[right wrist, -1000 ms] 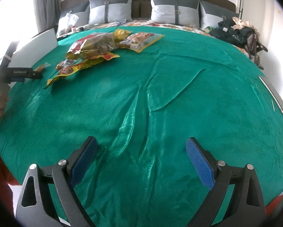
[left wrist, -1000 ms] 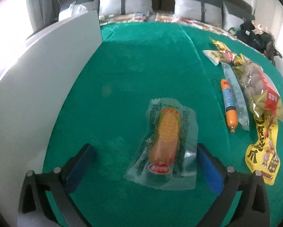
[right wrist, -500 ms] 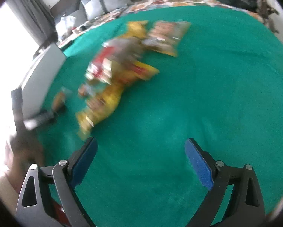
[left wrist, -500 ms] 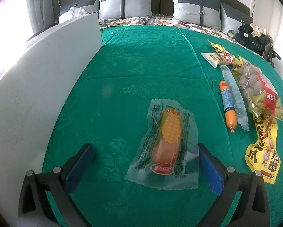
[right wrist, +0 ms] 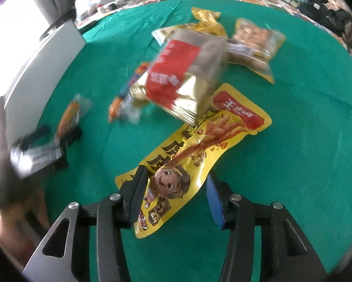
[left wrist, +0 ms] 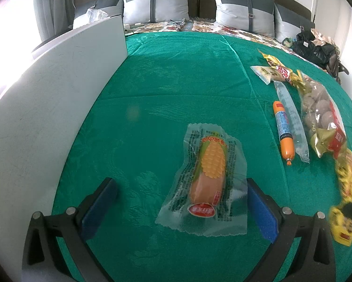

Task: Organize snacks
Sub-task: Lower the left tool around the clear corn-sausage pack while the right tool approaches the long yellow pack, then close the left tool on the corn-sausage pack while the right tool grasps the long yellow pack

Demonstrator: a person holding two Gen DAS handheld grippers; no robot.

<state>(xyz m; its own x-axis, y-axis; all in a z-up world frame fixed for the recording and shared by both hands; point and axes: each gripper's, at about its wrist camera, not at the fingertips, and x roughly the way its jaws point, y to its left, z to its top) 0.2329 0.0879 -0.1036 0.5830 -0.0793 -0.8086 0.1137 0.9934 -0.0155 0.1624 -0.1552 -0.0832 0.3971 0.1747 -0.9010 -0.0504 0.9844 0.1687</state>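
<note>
Green cloth point(left wrist: 176, 75) over the bed, snacks scattered all over it. Left gripper point(left wrist: 179, 208) hanging wide apart over a clear-wrapped corn sausage point(left wrist: 207, 174), nothing pinched. Wrapper lying flat between the 2 blue pads, right pad point(left wrist: 262, 213) just at the wrapper's edge, left pad point(left wrist: 98, 208) well apart from it. White board point(left wrist: 46, 98) standing upright along the left side of the cloth.

Over to the right in the left wrist view: an orange sausage stick point(left wrist: 283, 129), a clear tube pack point(left wrist: 292, 119) right beside it, a bag of brown balls with a red and gold label point(left wrist: 322, 115), plus a small white packet point(left wrist: 262, 72) further back.

Right gripper point(right wrist: 174, 196) pointing steeply down at a long yellow pouch with a cartoon kid on it point(right wrist: 192, 150). Jaws closing right now, lower end of the pouch sitting between them. Left finger point(right wrist: 134, 196) overlapping the pouch edge, right blue pad point(right wrist: 214, 203) just beside it with a sliver of green showing, so not clamped yet as far as visible. Pouch lying flat, top end tucked under the red and gold bag. Another yellow-edged bag of pale snacks point(right wrist: 253, 47) behind that, touching it. Whole right wrist view pretty smeared, left side especially.

Grey pillows point(left wrist: 156, 1) at the headboard.
</note>
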